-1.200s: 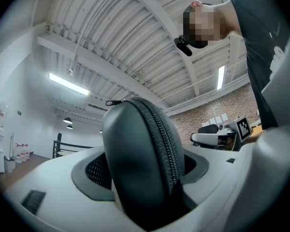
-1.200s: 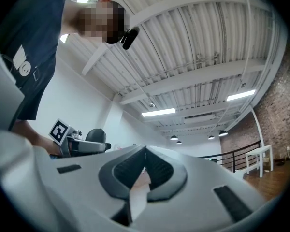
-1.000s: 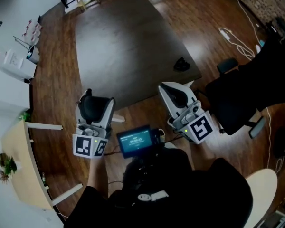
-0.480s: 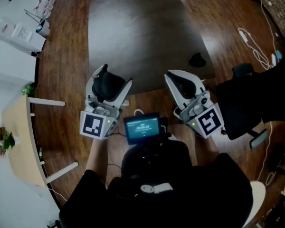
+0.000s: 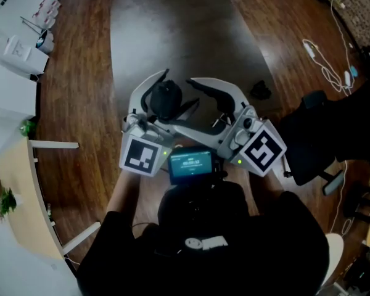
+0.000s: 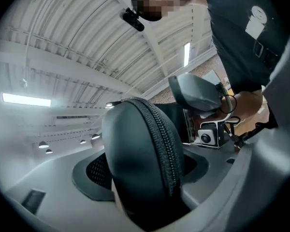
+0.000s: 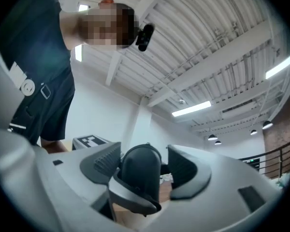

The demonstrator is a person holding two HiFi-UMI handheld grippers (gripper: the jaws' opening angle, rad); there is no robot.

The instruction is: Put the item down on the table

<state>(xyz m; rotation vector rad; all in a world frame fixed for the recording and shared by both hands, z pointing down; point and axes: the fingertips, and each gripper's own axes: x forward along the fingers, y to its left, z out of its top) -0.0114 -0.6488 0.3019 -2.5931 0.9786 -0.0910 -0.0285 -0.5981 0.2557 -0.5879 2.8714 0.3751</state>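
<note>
A black zippered case (image 5: 164, 99) is clamped in my left gripper (image 5: 171, 95), held above the near edge of the dark table (image 5: 172, 29). In the left gripper view the case (image 6: 135, 149) fills the gap of my left gripper (image 6: 146, 170), zip seam facing the camera. My right gripper (image 5: 194, 98) faces the left one, and its jaws have just been opening; they stand apart on either side of the case without pressing it. In the right gripper view the case (image 7: 139, 167) sits between the spread pads of my right gripper (image 7: 146, 174).
A small black object (image 5: 259, 91) lies near the table's right edge. A black office chair (image 5: 314, 134) stands at the right, with white cables (image 5: 324, 54) on the wooden floor behind it. A small lit screen (image 5: 190, 165) is at the person's chest. A light wooden table (image 5: 18, 190) is at the left.
Both grippers swung inward toward each other over the table's near edge. The right jaws went from shut to spread, and the case in the left gripper now sits between them.
</note>
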